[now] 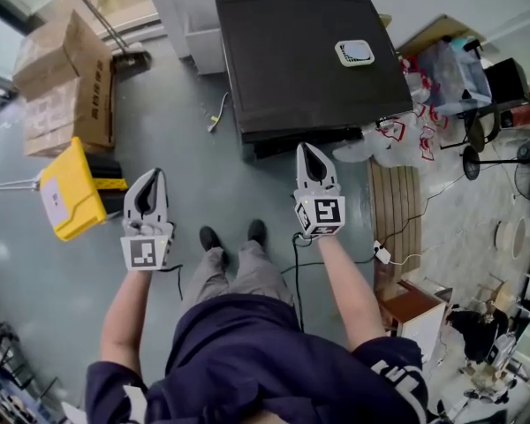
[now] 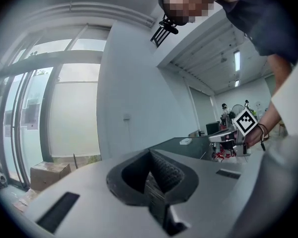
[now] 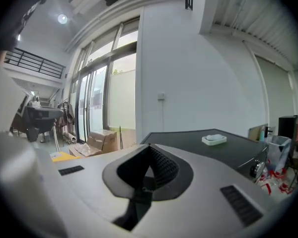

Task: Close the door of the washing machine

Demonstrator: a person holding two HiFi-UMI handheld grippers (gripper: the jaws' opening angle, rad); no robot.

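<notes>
Washing machine point(image 1: 309, 60), boxes point(image 1: 66, 87) on floor point(image 1: 190, 188)

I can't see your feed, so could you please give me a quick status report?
Left gripper shut, empty. Right gripper shut, empty. Washing machine ahead; door not visible from above. Nothing between grippers and machine.

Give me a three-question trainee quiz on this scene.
1. True or false: the right gripper holds something between its jaws.
2. What lies on top of the washing machine? A) a small white item B) a red towel C) a cardboard box
3. Fill in: in the head view, the object just left of the left gripper is ____ in colour.
Key: 1 false, its jaws are shut and empty; 2 A; 3 yellow.
</notes>
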